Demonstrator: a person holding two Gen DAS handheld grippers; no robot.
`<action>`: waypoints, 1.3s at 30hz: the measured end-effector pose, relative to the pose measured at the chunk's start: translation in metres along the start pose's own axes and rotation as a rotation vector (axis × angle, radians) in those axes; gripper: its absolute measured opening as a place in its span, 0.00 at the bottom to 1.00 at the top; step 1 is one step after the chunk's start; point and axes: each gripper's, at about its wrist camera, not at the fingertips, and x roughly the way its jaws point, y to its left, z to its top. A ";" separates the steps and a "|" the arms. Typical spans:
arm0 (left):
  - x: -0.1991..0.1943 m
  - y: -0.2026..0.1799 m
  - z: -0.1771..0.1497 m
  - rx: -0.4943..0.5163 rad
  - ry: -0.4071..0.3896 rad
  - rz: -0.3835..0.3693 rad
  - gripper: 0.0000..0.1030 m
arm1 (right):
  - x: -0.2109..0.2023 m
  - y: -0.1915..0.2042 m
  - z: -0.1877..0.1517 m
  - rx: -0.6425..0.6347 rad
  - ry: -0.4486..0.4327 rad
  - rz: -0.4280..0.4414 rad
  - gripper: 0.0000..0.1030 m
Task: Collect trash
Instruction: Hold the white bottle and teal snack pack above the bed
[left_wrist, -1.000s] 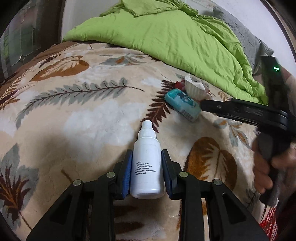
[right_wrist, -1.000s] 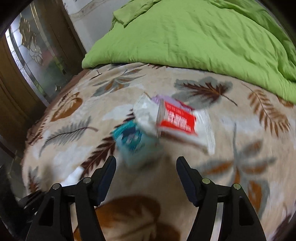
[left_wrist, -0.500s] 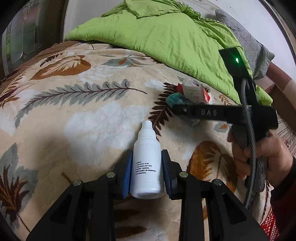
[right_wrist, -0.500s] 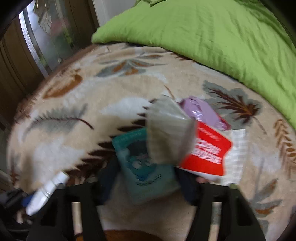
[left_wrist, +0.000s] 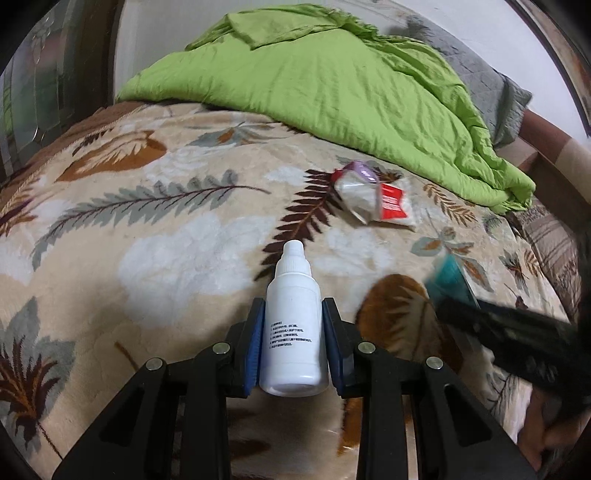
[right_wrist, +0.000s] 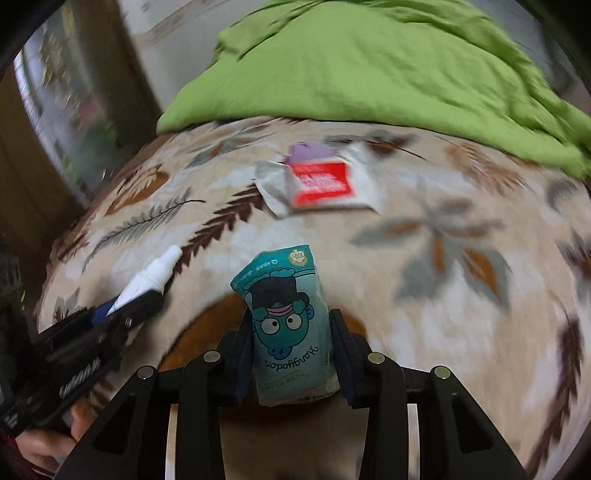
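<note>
Lifted teal tissue pack (right_wrist: 291, 325) off leaf-patterned bed blanket (left_wrist: 147, 236) in just-closed right claw (right_wrist: 291, 354); left claw (left_wrist: 293, 343) clenched on dropper bottle (left_wrist: 293, 332).

Bed under beige leaf-print fleece blanket (left_wrist: 155, 258); crumpled lime-green quilt (left_wrist: 332, 85) at far end; white wall (left_wrist: 155, 44) behind.

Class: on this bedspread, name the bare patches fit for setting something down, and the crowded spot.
Free: the leaf-print bedspread left of the white dropper bottle, and right of the wrappers. Crowded: around those wrappers below the green duvet.
</note>
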 end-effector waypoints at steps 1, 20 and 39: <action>-0.003 -0.006 -0.002 0.019 -0.013 -0.003 0.28 | -0.008 -0.003 -0.008 0.032 -0.011 -0.002 0.40; -0.050 -0.066 -0.035 0.245 -0.134 0.100 0.28 | -0.079 -0.017 -0.052 0.171 -0.205 -0.034 0.40; -0.049 -0.065 -0.037 0.254 -0.124 0.120 0.28 | -0.078 -0.018 -0.053 0.177 -0.199 -0.022 0.40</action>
